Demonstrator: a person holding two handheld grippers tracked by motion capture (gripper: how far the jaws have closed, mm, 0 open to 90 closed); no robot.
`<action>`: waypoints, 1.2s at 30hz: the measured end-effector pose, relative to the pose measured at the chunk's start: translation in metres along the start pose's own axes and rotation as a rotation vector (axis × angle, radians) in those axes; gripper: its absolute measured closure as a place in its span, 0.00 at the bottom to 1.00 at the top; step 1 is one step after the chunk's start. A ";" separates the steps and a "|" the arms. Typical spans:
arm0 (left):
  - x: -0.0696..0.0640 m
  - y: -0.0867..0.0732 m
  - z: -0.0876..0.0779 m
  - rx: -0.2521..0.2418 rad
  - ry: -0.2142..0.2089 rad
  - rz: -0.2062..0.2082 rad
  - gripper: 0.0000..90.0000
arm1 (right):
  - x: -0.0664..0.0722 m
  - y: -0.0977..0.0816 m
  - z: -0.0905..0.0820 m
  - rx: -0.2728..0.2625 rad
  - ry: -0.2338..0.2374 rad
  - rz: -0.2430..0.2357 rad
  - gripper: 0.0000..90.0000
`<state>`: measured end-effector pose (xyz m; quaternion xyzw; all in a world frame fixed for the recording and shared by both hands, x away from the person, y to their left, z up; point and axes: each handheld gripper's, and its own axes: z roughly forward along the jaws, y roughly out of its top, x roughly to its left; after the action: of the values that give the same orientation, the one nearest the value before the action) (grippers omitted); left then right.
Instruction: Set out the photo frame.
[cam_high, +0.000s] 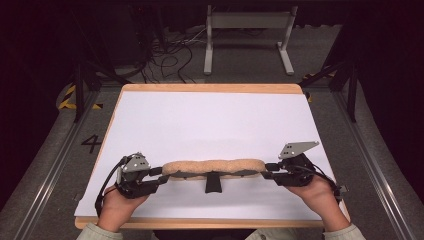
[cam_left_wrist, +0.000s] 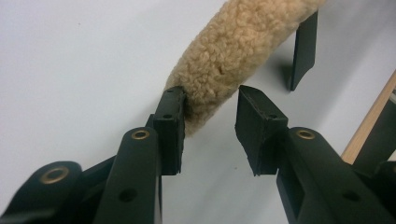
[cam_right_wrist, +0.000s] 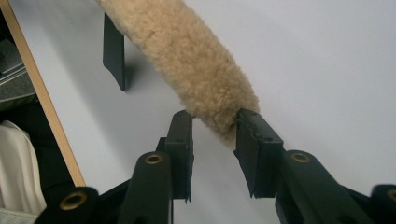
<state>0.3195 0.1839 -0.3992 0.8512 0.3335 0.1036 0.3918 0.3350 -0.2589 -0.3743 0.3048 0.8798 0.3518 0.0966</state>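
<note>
The fleecy tan pad (cam_high: 212, 168), judged light, soft and compressible, is stretched across the near worktop (cam_high: 210, 120) between the left claw (cam_high: 161, 176) and right claw (cam_high: 268, 170), both parted loosely about its ends, where firm hold is best taken.

High view: above the near edge, facing forward and down over the table (cam_high: 210, 120). Each gripper view: close, looking along its own jaws at one end of the fleece roll (cam_left_wrist: 233, 51), shared between both.
</note>
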 end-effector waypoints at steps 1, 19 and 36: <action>0.001 0.000 -0.001 0.003 -0.002 0.008 0.70 | 0.000 0.000 -0.001 -0.001 0.001 -0.003 0.73; -0.014 -0.001 -0.023 -0.054 -0.040 0.079 1.00 | -0.014 -0.008 -0.002 -0.003 0.014 0.041 0.57; -0.019 0.001 0.004 0.069 -0.195 0.146 1.00 | -0.018 -0.011 0.001 -0.004 0.035 0.055 0.53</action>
<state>0.3076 0.1683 -0.3996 0.8922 0.2342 0.0370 0.3843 0.3448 -0.2754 -0.3836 0.3226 0.8719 0.3612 0.0723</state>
